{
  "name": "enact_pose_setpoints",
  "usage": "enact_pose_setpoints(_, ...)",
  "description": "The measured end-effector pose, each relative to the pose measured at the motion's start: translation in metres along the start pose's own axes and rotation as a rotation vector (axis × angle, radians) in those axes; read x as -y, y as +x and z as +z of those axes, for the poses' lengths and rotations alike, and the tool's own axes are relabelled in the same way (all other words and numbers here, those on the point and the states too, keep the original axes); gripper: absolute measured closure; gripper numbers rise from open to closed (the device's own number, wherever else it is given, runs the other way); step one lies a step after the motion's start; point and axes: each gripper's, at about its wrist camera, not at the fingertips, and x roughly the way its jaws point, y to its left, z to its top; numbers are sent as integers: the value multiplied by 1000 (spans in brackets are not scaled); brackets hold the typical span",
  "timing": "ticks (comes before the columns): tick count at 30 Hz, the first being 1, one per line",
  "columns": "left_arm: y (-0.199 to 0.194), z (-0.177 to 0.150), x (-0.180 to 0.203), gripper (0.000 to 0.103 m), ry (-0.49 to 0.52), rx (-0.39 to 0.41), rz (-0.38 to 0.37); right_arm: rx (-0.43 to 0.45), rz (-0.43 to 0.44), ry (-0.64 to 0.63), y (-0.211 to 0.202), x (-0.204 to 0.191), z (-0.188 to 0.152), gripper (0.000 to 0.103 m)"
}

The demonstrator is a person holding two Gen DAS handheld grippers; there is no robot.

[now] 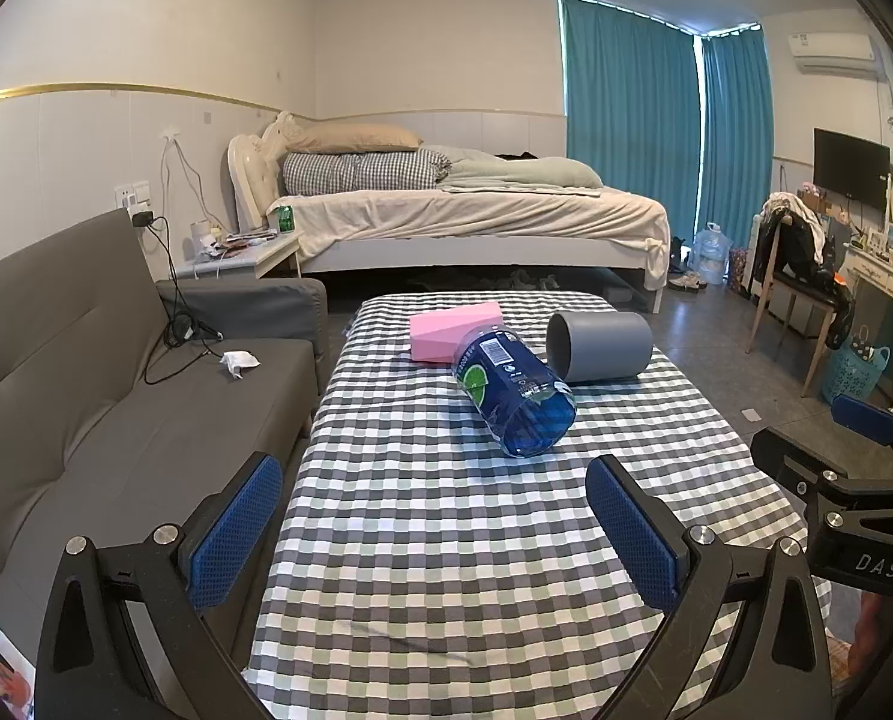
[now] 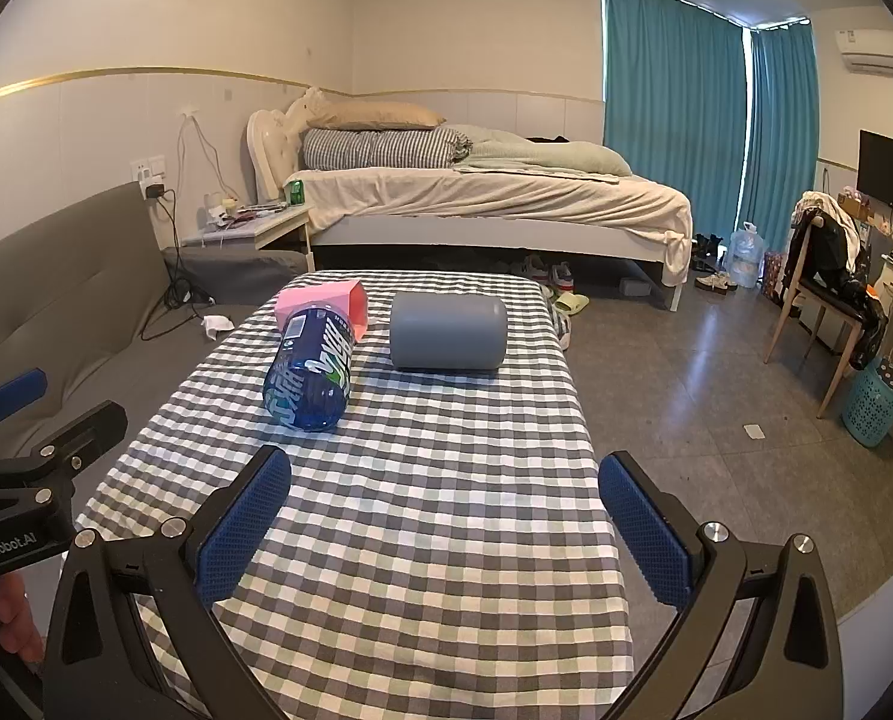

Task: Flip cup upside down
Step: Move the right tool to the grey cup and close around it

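Grey cup (image 2: 448, 331) on its side mid-table, both claws wide, apart

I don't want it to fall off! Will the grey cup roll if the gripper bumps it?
Probably yes: the grey cup lies on its round side on the checked tablecloth. It looks empty and rigid, so likely light and easily nudged. The cloth may slow it somewhat.
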Motion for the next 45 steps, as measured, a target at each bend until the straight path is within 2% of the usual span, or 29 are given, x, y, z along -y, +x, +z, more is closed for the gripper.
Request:
enact_pose_setpoints(37,2,1,-1,0,-2,-8,14,-33,-3,-22,11,-7,2,0)
enact_pose_setpoints(42,13,6,-1,0,9,-56,21,-14,49,-22,12,-1,12,0)
enact_pose_setpoints(45,29,16,-2,0,-11,-122,15,2,52,-101,24,6,32,0)
